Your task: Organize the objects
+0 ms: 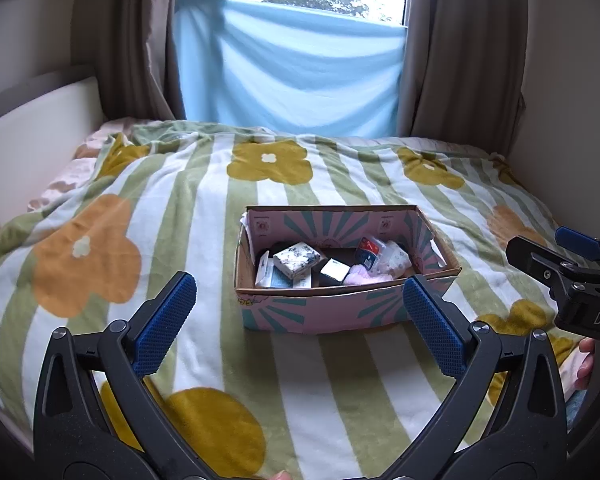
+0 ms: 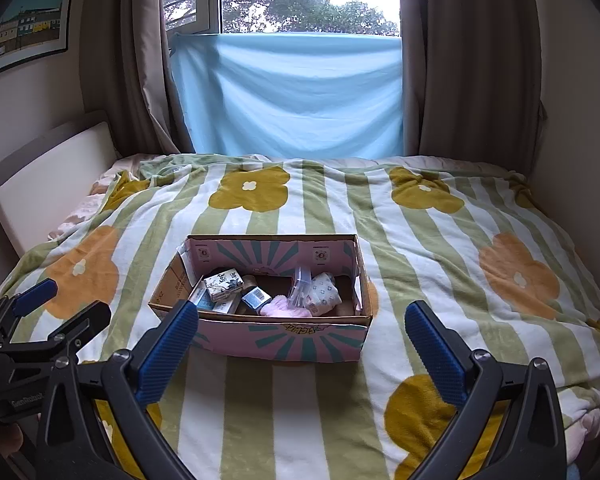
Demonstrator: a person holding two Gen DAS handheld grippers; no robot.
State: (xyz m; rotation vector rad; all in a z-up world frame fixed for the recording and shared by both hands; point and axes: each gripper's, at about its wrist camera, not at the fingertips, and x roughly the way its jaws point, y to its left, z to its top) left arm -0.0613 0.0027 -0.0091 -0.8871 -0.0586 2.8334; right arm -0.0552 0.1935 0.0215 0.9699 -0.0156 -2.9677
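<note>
My left gripper (image 1: 300, 304) stands with its jaws spread wide and nothing between them, the blue pads (image 1: 166, 322) stippled with a fine rubbery grid on black plastic arms. My right gripper (image 2: 302, 330) is just as wide apart and also bare. Both hang above a plush blanket (image 1: 204, 216) striped in soft green and white, scattered with rounded mustard and orange flowers. Just ahead of both sits the open cardboard box (image 1: 324, 308), rectangular, its pink walls printed with teal sunburst rays and its top edges raw brown. Inside lie a small floral-printed carton (image 1: 297, 258), a dark cube with a pale top (image 1: 333, 271), something fluffy and pink (image 1: 364, 274), and crinkled clear packets (image 1: 392, 258). Beyond the bed, a smooth light-blue sheet (image 1: 288, 68) sags across the window between heavy brown curtains (image 1: 460, 52).
</note>
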